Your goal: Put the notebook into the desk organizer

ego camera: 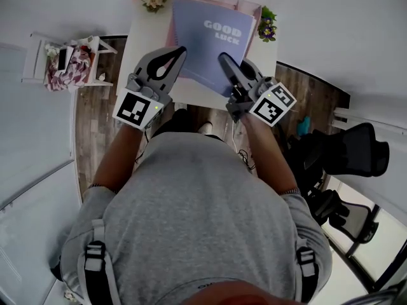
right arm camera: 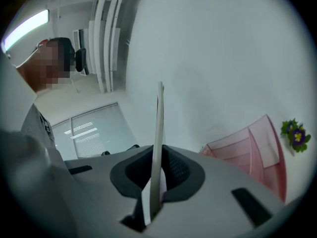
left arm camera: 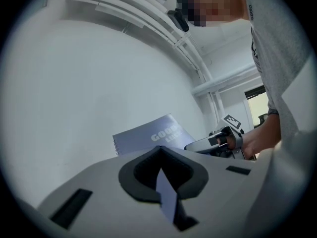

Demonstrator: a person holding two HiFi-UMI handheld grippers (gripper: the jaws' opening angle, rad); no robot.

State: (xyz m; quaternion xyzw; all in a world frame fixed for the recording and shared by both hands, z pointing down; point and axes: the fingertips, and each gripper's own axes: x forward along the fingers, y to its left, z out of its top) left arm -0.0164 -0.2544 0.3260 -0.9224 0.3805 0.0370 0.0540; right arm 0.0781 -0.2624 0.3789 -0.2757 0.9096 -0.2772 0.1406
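- The left hand-held gripper (ego camera: 180,53) is pinching the left lower edge of the notebook (ego camera: 210,40), with its jaws together on a thin lavender slice of it.
- The right hand-held gripper (ego camera: 224,59) is clamping the opposite lower edge. Its jaws are nearly shut, and the cover is running edge-on up between them.
- The notebook is hanging between the two, tilted up over the white worktop (ego camera: 143,40) and apparently not resting on it.
- It is looking light, thin and somewhat floppy, with a smooth cover that is likely to slip. Gripping both lower edges near the corners is looking like the sound hold, since a single pinch would probably let it sag.
- The pink desk organizer (ego camera: 249,6) is standing just behind the notebook, with a flower pot (ego camera: 267,25) sitting beside it.
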